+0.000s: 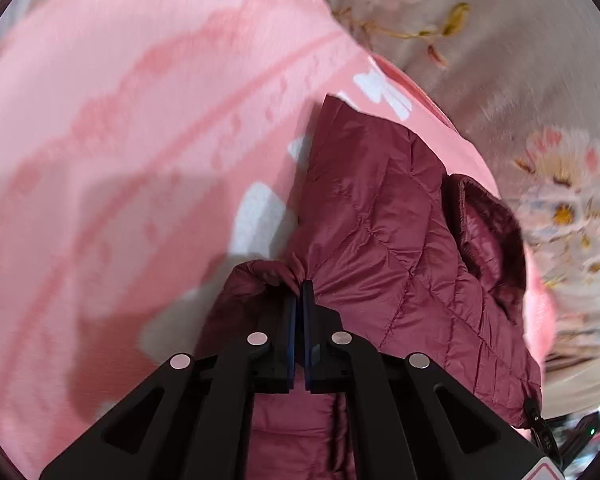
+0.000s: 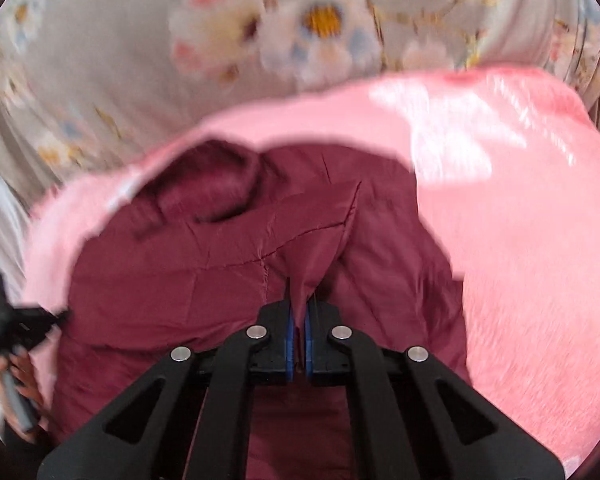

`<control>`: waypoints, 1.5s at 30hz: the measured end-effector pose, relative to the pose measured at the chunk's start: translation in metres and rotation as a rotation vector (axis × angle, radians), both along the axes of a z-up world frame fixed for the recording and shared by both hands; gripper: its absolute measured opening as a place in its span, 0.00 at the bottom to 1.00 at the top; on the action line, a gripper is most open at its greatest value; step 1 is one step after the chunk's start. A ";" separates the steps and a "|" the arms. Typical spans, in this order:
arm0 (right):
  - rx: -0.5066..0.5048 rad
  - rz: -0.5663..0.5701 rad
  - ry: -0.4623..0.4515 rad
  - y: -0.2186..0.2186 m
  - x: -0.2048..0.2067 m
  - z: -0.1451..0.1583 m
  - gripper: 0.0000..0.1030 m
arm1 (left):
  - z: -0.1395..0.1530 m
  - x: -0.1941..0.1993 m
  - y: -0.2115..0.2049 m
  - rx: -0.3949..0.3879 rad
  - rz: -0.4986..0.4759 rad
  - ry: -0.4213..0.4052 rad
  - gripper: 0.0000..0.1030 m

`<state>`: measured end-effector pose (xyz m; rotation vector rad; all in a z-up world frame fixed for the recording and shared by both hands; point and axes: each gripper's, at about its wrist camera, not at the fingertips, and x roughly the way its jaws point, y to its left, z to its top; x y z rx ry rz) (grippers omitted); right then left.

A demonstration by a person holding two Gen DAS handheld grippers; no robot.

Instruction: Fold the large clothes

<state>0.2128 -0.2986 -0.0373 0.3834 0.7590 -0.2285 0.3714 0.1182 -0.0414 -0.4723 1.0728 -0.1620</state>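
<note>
jacket: maroon quilted puffer jacket (image 1: 384,216), diamond-stitched shiny nylon, collar rumpled, lying on the blanket
zip: black zipper pull (image 1: 538,420) at the hem, marking unreadable
left gripper (image 1: 299,292): fingers clamped on a gathered pinch of the jacket
right gripper (image 2: 299,312): fingers clamped on a raised fold
blanket: pink fleecy blanket (image 1: 140,120), white blocks
bed: grey floral bedsheet (image 2: 140,40)

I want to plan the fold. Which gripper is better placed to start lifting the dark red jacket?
Probably either: the left gripper and right gripper both pinch the dark red jacket, so lifting together seems best.
</note>
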 end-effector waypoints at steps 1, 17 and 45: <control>-0.003 0.003 0.026 0.002 0.002 -0.011 0.02 | 0.003 -0.003 -0.001 0.035 -0.004 -0.018 0.00; -0.253 -0.062 -0.023 0.023 -0.031 0.018 0.31 | 0.032 -0.036 -0.023 0.386 -0.114 -0.121 0.05; -0.198 0.155 0.016 0.099 0.039 -0.046 0.31 | -0.022 -0.048 -0.181 0.527 -0.345 -0.300 0.36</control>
